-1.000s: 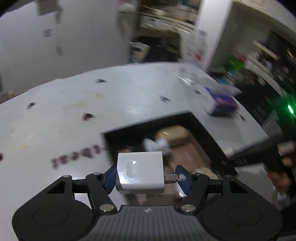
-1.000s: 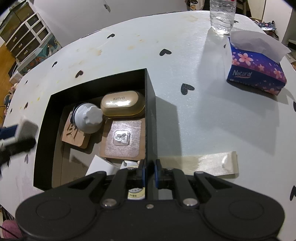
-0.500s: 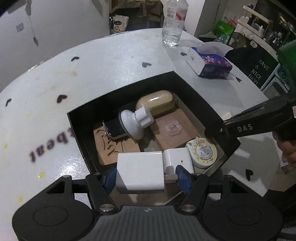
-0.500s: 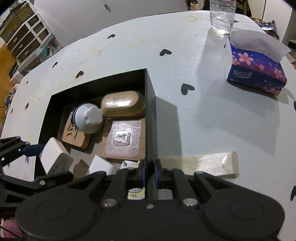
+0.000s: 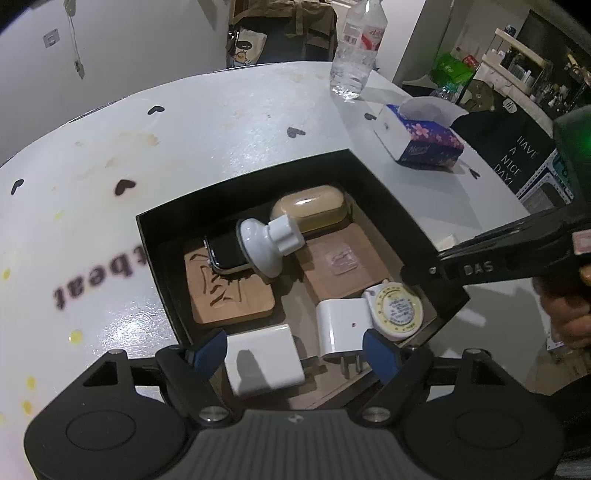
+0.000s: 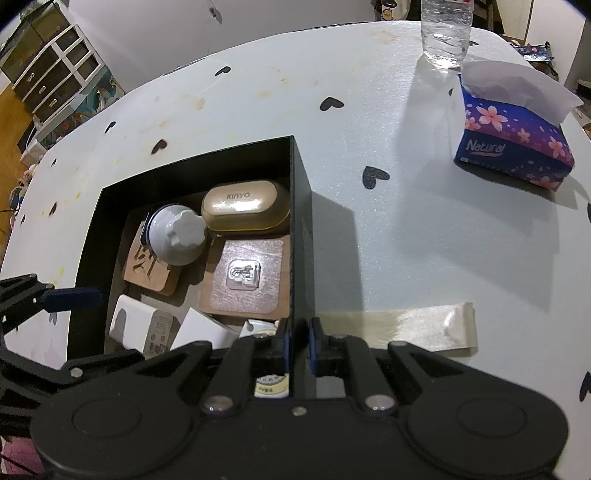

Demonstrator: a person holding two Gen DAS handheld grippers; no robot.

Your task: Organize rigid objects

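A black box [image 5: 391, 192] [image 6: 301, 206] sits on the white table. A white charger block [image 5: 264, 360] [image 6: 129, 325] lies in its near corner. My left gripper [image 5: 295, 349] is open around and above the block, not gripping it. A second white plug adapter [image 5: 341, 326], a yellow tape measure [image 5: 397, 306], a gold earbud case [image 5: 312, 206] [image 6: 243, 206], a white knob [image 5: 269, 243] [image 6: 177, 234] and wooden coasters [image 5: 229, 291] lie in the box. My right gripper [image 6: 298, 343] is shut on the box's right wall.
A blue tissue box [image 5: 421, 138] [image 6: 517, 136] and a water bottle [image 5: 354, 48] [image 6: 445, 33] stand at the far right of the table. A strip of tape [image 6: 406, 325] lies on the table beside the box.
My left gripper carried the white charger block over the box, lowered it into the near corner and opened. The block now lies free. The right gripper has not moved.
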